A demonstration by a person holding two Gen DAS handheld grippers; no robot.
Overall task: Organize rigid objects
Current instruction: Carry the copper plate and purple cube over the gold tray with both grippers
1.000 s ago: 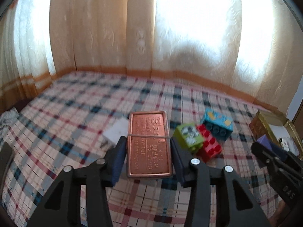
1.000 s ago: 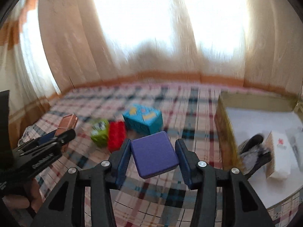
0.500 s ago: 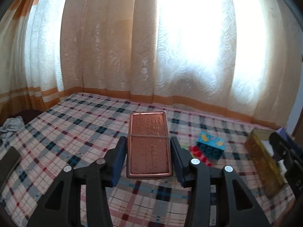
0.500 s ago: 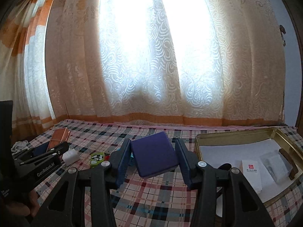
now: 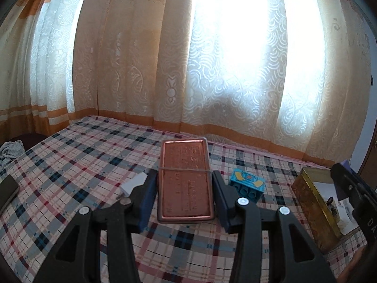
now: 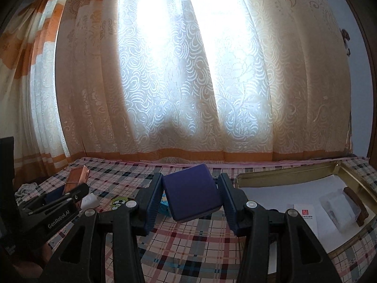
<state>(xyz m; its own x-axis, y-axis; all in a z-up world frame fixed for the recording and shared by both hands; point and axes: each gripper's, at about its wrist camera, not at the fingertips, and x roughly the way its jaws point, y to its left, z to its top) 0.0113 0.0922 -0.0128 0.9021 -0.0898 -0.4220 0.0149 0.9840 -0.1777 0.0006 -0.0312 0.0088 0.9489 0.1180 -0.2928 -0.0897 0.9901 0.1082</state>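
My left gripper (image 5: pixel 185 186) is shut on a flat copper-coloured tin (image 5: pixel 185 179) with a rubber band across it, held above the plaid cloth (image 5: pixel 70 155). My right gripper (image 6: pixel 190 193) is shut on a dark purple square box (image 6: pixel 190 193), tilted, also lifted off the surface. A gold tray (image 6: pixel 348 172) with a white lining lies to the right and holds a white card (image 6: pixel 304 214), a clear packet (image 6: pixel 339 206) and a brown piece (image 6: pixel 353 200). The tray (image 5: pixel 313 195) shows at the right in the left wrist view too. The copper tin (image 6: pixel 77 179) and left gripper (image 6: pixel 73 194) appear at the left of the right wrist view.
A blue toy block (image 5: pixel 247 185) and a white object (image 5: pixel 134 184) lie on the cloth; the right wrist view shows a green block (image 6: pixel 119 201) too. A dark phone (image 5: pixel 7 191) rests at the left edge. Curtains (image 5: pixel 188 59) hang close behind. A grey cloth (image 5: pixel 10 151) is bunched at far left.
Both grippers have risen and tilted up with their loads. The table objects sit lower and smaller in view, and more curtain shows. The grips are unchanged.
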